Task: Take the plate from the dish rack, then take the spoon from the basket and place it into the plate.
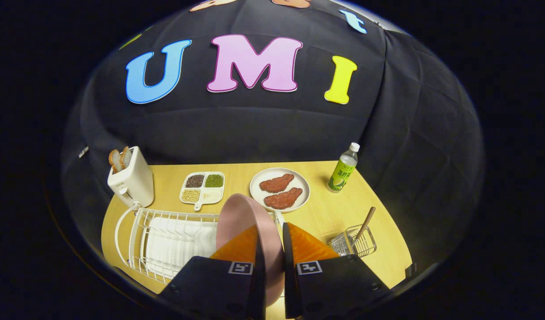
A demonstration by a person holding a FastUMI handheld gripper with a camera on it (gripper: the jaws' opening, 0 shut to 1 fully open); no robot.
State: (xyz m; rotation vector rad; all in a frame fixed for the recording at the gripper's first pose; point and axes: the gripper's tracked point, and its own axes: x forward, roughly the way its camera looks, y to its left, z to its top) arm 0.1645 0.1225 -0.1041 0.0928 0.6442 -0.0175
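A pink plate [242, 218] stands on edge between my fingers, and my gripper [271, 242] is shut on its rim. The plate is held up above the right end of the white wire dish rack [166, 242], which lies to the left of the fingers. To the right of the fingers stands a small wire basket [354, 243] with a wooden-handled spoon [366, 223] leaning out of it. The spoon's bowl is hidden inside the basket.
Beyond the fingers a white plate with two meat patties [279, 190] sits on the wooden table [317, 213]. A four-part dish of grains [202, 188], a white toaster with bread [130, 180] and a green bottle [342, 171] stand along the back.
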